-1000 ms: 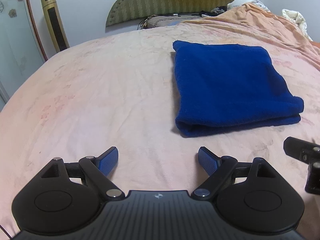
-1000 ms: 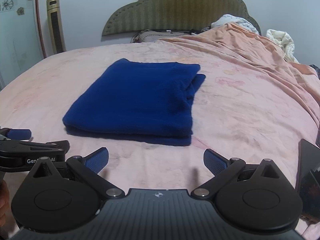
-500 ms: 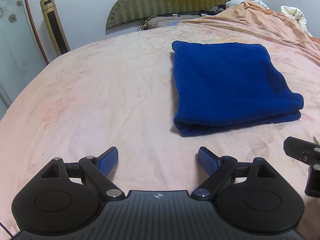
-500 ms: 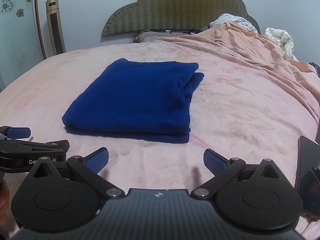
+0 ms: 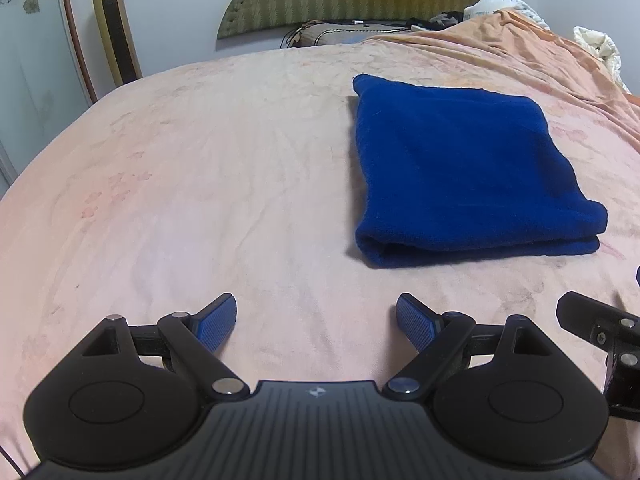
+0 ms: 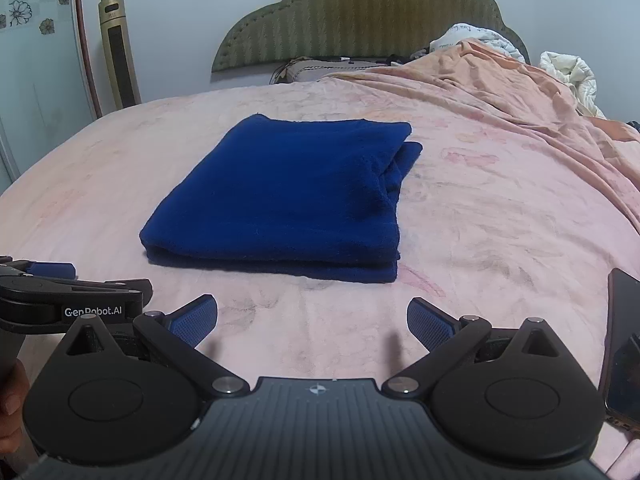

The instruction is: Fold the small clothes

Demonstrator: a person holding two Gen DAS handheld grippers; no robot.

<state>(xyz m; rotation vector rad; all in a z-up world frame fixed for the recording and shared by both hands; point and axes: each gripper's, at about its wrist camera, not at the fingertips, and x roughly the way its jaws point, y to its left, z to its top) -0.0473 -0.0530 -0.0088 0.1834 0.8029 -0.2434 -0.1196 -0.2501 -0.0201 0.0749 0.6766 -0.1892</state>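
A dark blue fleece garment [image 5: 464, 172] lies folded into a flat rectangle on the pink bed cover [image 5: 200, 184]; it also shows in the right wrist view [image 6: 292, 196]. My left gripper [image 5: 316, 320] is open and empty, low over the cover, short of the garment and to its left. My right gripper [image 6: 312, 320] is open and empty, just short of the garment's near folded edge. The left gripper's side shows at the left of the right wrist view [image 6: 72, 304].
A green padded headboard [image 6: 360, 20] and a heaped orange blanket [image 6: 500, 80] are at the far end. A gold tower unit [image 6: 118, 52] stands by the wall at left. A dark phone [image 6: 624, 344] lies at the right edge.
Both grippers have tilted or drawn back slightly, so the garment sits a little lower in both views. Both stay open; the garment has not moved.
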